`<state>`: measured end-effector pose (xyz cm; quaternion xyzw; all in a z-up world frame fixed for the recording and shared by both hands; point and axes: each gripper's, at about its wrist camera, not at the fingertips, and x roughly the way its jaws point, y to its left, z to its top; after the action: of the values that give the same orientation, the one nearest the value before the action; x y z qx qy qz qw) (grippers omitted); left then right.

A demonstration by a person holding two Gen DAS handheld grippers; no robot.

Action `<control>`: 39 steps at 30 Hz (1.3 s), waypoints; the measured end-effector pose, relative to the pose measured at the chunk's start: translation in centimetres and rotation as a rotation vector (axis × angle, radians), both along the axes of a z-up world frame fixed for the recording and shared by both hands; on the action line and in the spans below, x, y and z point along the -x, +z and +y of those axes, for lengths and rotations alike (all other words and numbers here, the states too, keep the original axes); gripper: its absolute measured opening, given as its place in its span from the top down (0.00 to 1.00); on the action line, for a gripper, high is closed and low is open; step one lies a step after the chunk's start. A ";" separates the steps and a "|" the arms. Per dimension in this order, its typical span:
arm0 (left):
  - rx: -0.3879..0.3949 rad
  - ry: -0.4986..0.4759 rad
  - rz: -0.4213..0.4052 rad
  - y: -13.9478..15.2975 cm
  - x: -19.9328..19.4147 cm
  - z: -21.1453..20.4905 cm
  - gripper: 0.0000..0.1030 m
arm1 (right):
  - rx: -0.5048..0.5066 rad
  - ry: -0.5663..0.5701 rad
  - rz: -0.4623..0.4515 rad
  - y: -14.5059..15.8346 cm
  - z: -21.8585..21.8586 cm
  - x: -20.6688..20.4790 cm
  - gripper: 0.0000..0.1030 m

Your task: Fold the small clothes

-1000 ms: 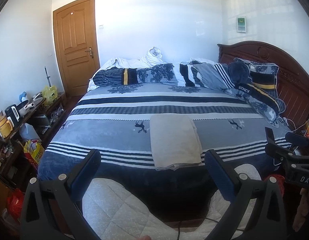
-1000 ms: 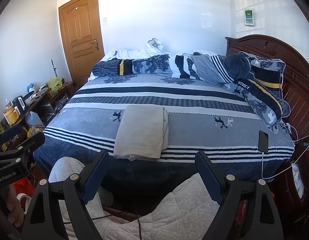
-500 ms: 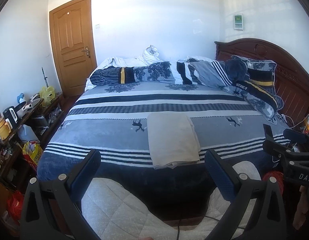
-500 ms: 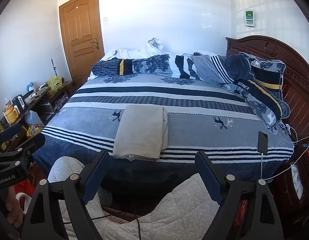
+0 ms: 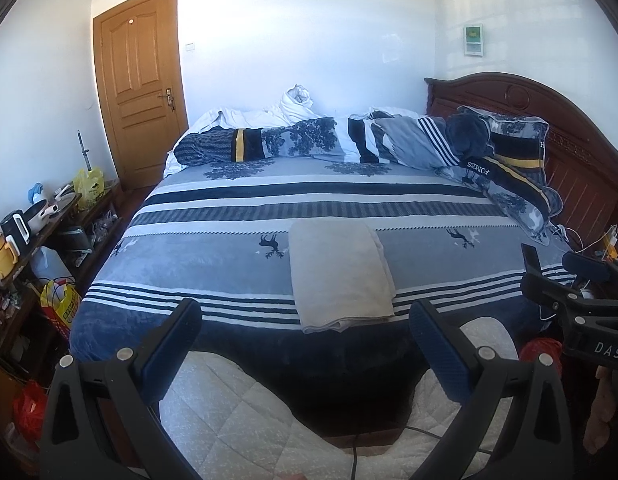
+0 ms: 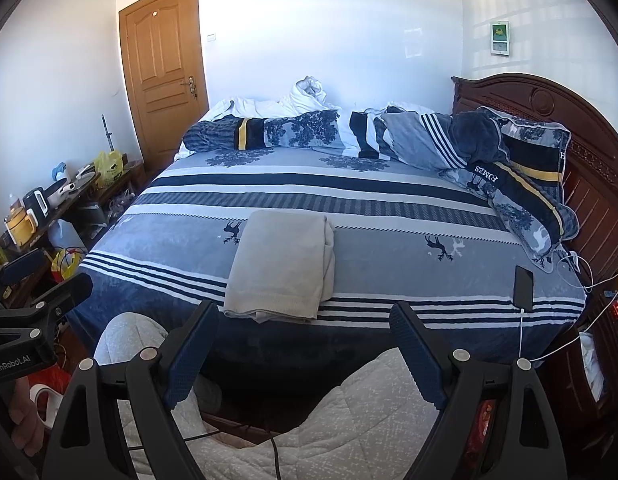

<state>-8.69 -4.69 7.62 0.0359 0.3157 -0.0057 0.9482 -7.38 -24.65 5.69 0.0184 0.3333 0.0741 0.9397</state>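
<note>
- On the bed (image 5: 237,264), near its front edge, the beige garment (image 5: 337,276) lies flat as a folded rectangle, its layered edges showing along the near and right sides.
- Judged from this, the fold looks nearly done; a further fold would go best with each tool pinching one near corner and carrying both across together, keeping the edges lined up.
- The left tool (image 5: 305,336) hangs spread wide before the bed, holding and touching nothing.
- The right tool (image 6: 305,332) is equally spread and empty, apart from the garment (image 6: 281,268).
- A phone (image 6: 524,288) lies well to the right.
</note>
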 end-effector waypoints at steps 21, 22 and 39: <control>-0.002 -0.002 0.001 -0.2 0.0 -0.1 0.00 | 0.001 0.007 0.006 -0.2 -0.7 -0.8 0.13; -0.002 -0.002 0.001 -0.2 0.0 -0.1 0.00 | 0.001 0.007 0.006 -0.2 -0.7 -0.8 0.12; -0.004 -0.005 0.003 -0.4 0.1 0.1 0.00 | 0.004 0.017 0.012 -0.4 -1.6 -1.7 0.13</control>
<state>-8.82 -4.64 7.23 0.0383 0.3172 -0.0074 0.9476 -5.71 -26.24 5.25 0.0142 0.3395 0.0812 0.9370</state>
